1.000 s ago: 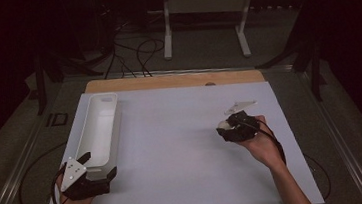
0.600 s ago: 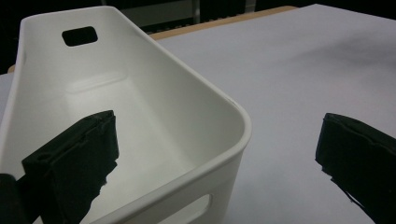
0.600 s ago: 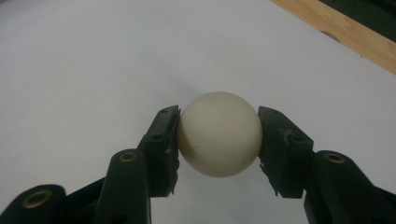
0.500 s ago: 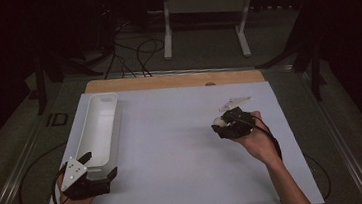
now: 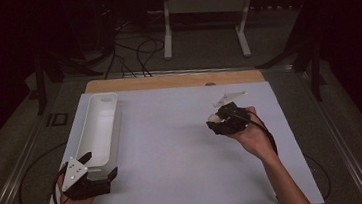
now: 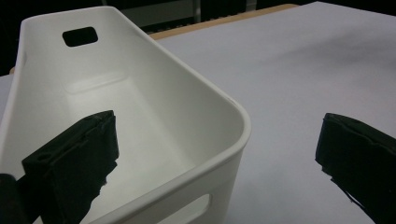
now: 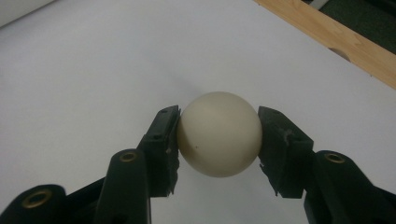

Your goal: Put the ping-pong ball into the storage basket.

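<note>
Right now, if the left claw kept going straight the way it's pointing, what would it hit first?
Probably the near end wall of the white bin: the left claw straddles that corner, one jaw inside and one outside, so the rim lies directly ahead, as far as depth can be judged.

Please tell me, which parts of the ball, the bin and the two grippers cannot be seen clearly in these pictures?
- Ball: in the right gripper view the jaws cover its two sides; in the high view the right gripper hides most of it.
- Bin: in the left gripper view the bottom edge cuts off its near end, and one jaw of the left gripper covers part of its floor.
- Whether the ball touches the table: cannot tell.
</note>
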The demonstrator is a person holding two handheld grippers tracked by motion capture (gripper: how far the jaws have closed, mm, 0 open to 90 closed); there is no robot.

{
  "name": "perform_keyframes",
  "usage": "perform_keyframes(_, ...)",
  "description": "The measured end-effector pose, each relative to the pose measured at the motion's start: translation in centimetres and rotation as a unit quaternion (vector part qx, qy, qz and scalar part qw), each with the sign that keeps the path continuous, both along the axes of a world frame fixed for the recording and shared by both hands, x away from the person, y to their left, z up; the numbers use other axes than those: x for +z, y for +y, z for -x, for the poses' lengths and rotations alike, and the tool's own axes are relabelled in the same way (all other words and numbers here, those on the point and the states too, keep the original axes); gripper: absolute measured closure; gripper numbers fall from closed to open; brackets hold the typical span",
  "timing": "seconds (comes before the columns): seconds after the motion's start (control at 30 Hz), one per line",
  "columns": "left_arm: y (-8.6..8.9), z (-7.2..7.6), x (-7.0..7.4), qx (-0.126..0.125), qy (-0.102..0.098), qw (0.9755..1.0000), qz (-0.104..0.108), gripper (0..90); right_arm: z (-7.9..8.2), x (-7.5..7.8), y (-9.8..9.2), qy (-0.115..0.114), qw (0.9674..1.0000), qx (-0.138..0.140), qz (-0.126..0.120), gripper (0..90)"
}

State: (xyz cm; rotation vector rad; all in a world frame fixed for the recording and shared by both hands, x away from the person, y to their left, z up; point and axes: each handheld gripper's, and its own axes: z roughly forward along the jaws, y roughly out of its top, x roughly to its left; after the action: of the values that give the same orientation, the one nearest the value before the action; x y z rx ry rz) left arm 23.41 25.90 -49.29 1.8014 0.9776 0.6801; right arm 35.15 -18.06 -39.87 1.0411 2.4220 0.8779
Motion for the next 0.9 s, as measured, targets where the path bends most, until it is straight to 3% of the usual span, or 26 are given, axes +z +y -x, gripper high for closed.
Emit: perform_keyframes(0.9,-0.1,0.0,0.0,0.001,-0.001,1.0000,-0.001,0.0,-1.7,1.1,2.7,0.004,0.9997,0.024,-0.006,50.3)
